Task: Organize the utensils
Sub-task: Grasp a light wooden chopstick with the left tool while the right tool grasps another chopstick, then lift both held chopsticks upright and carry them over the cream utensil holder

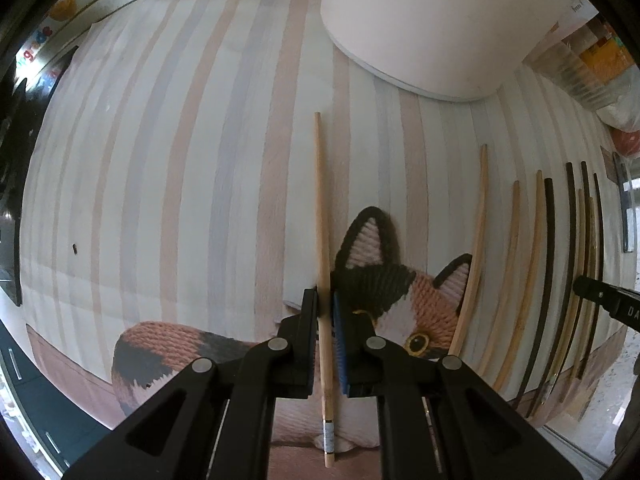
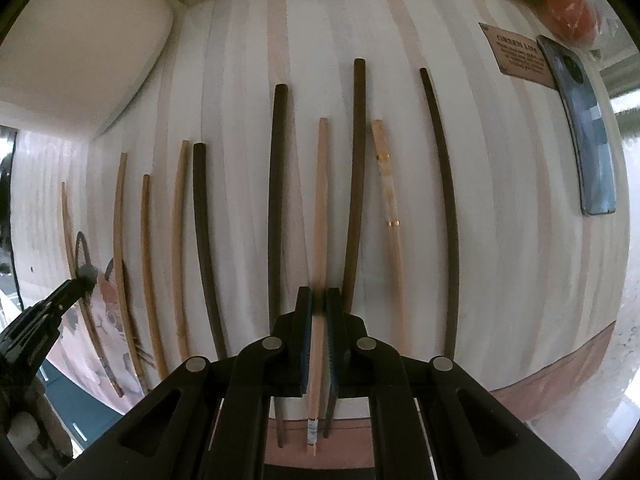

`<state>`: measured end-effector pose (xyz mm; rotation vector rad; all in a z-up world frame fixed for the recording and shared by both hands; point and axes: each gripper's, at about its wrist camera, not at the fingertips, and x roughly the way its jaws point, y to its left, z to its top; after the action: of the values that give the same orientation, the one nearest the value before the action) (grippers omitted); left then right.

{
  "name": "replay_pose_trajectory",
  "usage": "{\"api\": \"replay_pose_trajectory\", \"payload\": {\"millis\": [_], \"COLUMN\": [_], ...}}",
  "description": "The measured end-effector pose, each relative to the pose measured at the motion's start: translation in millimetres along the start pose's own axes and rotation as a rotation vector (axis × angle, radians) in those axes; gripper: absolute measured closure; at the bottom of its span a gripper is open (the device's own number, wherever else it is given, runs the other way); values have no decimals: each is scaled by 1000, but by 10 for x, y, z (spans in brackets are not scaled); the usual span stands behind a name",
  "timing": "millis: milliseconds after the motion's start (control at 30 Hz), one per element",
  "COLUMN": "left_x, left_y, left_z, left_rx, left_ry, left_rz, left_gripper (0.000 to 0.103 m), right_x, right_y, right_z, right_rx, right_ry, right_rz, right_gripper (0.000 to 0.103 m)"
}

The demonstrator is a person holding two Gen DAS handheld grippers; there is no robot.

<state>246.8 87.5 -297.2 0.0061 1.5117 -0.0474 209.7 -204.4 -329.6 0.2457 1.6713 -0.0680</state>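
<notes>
A striped placemat (image 1: 180,152) with a knitted-look cat picture (image 1: 400,292) at its near edge carries everything. Toward its left part, in the left wrist view, the left gripper (image 1: 325,304) points down and is clamped on a light wooden chopstick (image 1: 320,200), its pads pressing both sides of the stick just left of the cat's ear; the stick runs from the near edge toward the far edge of the placemat. Beyond its tip, at the far edge, stands a white container (image 1: 420,28). To the right of the cat, more light chopsticks (image 1: 476,232) lie side by side, running near to far.

In the right wrist view the row goes on across the placemat: pale sticks (image 2: 146,264) on the left, then dark chopsticks (image 2: 202,240) with lighter ones between them. The right gripper (image 2: 319,304) is closed on a light wooden chopstick (image 2: 321,200) lying between two dark ones, held near its banded end at the near edge. Just right of these lies a pale decorated chopstick (image 2: 386,184), then one more dark stick (image 2: 444,200). A phone (image 2: 588,140) and a brown label (image 2: 516,52) sit at the placemat's far right corner
</notes>
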Motion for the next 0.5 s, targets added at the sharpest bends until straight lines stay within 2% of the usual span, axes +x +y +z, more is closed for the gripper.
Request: {"api": "replay_pose_trajectory", "payload": {"millis": [167, 233, 300, 367, 500], "left_x": [34, 92, 33, -38, -208], "left_y": [-101, -339, -453, -469, -480], "left_z": [-45, -11, 6, -12, -67], "left_rx": [18, 22, 34, 37, 30], "left_ry": [-8, -21, -47, -66, -102], "left_rz": [25, 52, 85, 80, 70], "left_gripper": [98, 98, 99, 99, 99], "right_x": [30, 30, 20, 40, 7], "right_y": [86, 103, 117, -50, -144], "right_z": [46, 34, 153, 260, 151], "right_rx": [10, 12, 26, 53, 80], "right_ry": [19, 12, -10, -28, -81], "right_rz": [-20, -19, 1, 35, 70], "right_gripper": [95, 96, 96, 96, 96]}}
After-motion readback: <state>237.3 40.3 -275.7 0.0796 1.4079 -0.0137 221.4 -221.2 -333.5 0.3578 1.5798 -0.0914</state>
